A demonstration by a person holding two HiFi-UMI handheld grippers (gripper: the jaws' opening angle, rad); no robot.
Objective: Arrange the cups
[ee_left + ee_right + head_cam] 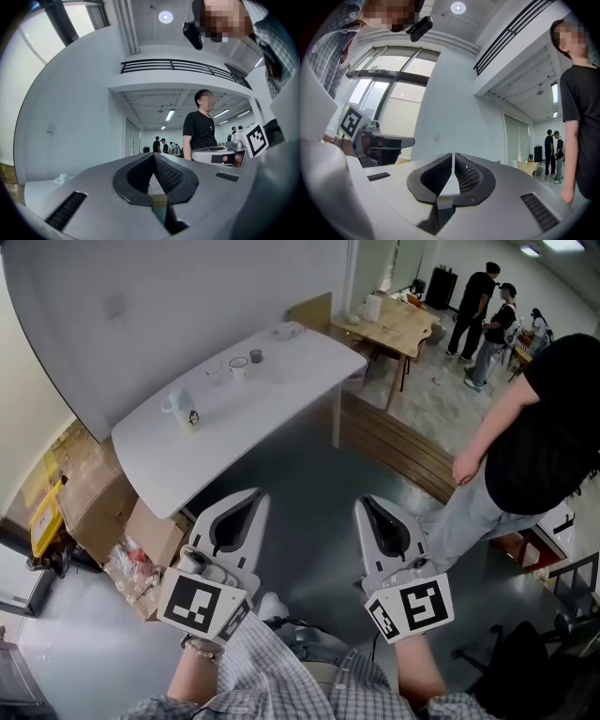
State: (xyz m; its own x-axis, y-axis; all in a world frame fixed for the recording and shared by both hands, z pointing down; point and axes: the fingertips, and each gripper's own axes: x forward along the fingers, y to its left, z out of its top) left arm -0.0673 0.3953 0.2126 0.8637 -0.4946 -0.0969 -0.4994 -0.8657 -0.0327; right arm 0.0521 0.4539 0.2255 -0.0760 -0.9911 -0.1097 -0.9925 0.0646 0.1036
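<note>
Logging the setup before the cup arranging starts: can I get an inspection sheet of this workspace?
Surface: white table, mostly bare.
Job's things: white mug toward one end; small cups mid-table, standing apart.
Clutter: small item beside the mug, too small to identify; pale dish at the far end.
Grippers: left tongs and right tongs both shut, empty, held short of the table.
Cables: nothing seen on the table.
Surroundings: cardboard boxes beside the table; bystander at the right; wooden table beyond.
</note>
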